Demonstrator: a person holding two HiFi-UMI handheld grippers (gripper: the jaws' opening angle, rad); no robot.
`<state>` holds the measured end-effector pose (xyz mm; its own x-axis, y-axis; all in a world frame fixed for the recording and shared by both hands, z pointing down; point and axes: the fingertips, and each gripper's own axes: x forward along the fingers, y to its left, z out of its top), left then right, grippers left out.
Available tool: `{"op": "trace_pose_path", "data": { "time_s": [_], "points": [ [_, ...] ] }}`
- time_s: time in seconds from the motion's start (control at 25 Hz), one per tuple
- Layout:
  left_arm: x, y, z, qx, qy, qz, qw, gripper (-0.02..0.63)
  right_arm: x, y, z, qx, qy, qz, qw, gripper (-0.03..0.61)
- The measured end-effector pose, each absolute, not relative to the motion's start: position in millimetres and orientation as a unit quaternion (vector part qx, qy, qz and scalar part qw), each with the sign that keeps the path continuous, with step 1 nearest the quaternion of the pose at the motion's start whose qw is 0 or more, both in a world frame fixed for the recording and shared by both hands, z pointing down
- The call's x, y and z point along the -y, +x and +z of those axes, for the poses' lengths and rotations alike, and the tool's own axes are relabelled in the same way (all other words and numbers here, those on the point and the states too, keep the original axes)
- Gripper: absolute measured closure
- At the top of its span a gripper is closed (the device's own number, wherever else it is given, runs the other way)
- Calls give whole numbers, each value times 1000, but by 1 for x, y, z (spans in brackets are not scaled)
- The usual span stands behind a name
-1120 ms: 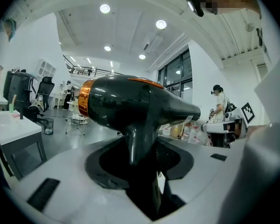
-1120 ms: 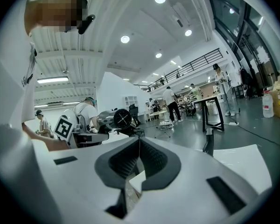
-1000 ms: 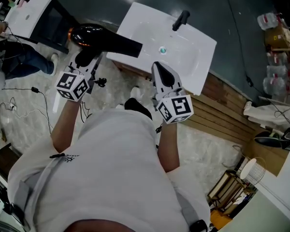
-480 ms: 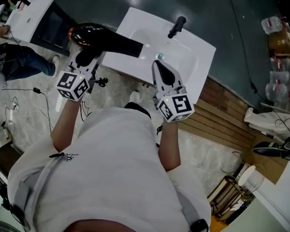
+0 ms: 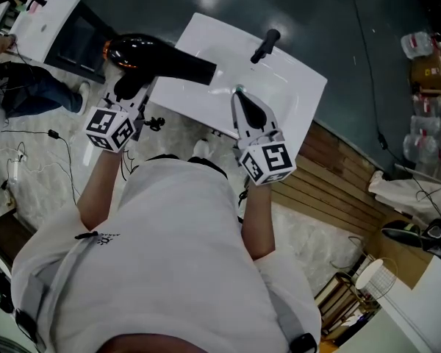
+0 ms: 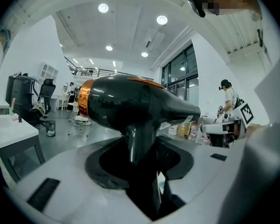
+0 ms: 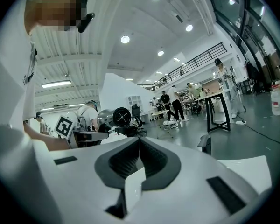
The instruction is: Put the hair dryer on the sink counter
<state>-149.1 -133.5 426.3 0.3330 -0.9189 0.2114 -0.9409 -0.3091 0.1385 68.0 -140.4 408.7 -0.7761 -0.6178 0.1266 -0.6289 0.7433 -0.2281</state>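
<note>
Delta vs a sec ago: both grippers have closed in on the white rectangular sink counter, roughly level, no drop yet. Glossy black hair dryer w/ orange rear ring now has its nozzle over the counter's left edge. The body and handle are still off the side, in the air, not touching the top.

Left gripper: clamped on the dryer handle, jaws fairly wide around it, grip unchanged. In the left gripper view the handle sits straight down between the pads and the barrel lies crosswise above.

Right gripper: jaws pressed together, nothing in them. Its tip has come up to the small round drain at the basin's near side.

Read: approach phase, placement not started. Prob needs more travel over the flat top, then lower and release.

Containers:
- Moulded white basin: nothing in it that I can see, only the drain. Black lever faucet stands at the back.
- Brown cardboard box, far right on the floor: contents can't tell.
</note>
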Motion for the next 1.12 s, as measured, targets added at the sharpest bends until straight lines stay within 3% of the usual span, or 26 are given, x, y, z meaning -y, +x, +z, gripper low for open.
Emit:
{"op": "trace_pose_path", "data": {
  "time_s": [1.12],
  "points": [
    [141,-144,439,572,808,55,131,442,142,72,422,933,328,143,36,571]
  ]
}}
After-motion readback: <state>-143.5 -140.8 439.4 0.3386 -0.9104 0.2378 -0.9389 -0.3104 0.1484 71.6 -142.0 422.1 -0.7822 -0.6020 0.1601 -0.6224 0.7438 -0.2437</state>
